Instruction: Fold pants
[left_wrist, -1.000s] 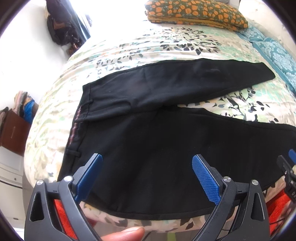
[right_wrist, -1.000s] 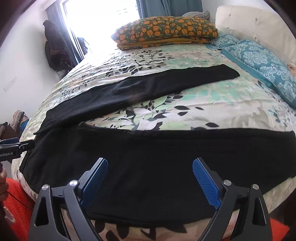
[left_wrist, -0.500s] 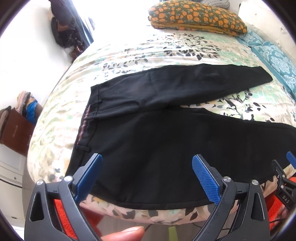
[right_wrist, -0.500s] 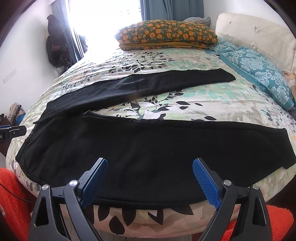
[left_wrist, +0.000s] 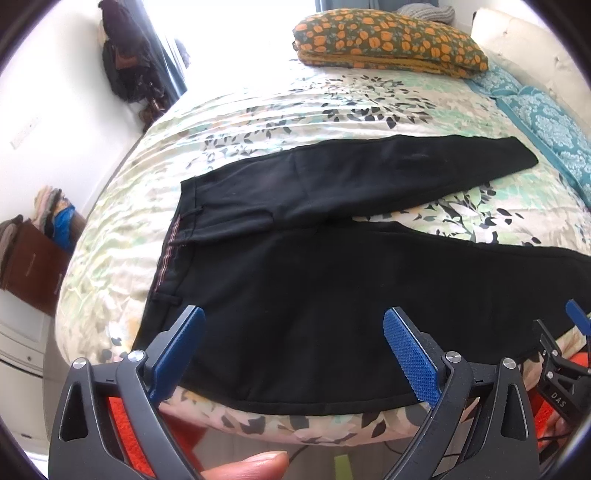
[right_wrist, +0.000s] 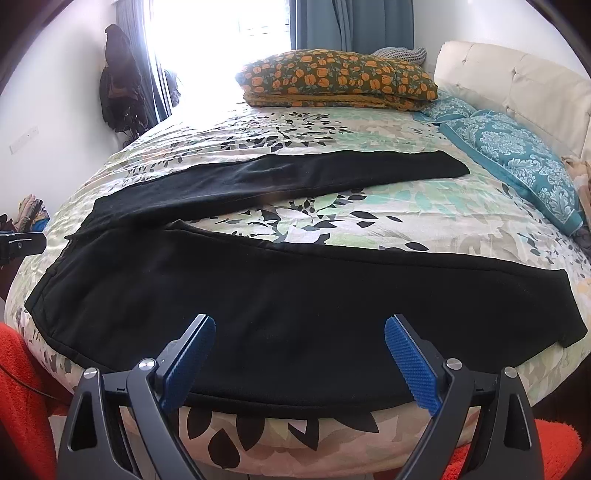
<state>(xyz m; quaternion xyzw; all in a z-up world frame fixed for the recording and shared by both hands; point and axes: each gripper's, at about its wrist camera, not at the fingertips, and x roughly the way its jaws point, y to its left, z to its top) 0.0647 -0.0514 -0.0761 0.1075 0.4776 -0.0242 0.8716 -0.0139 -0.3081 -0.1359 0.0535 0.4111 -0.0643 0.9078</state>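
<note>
While both jaws gape, pants (right_wrist: 295, 314) overhang the bed (right_wrist: 369, 218) edge.

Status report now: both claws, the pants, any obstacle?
Left claw open, right claw open, both empty. Pants flat on bed, legs spread. Nothing in the way.

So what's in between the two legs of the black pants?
Only bare flowery bedspread shows in the gap between the far leg and the near leg. The right wrist view shows that best.
</note>
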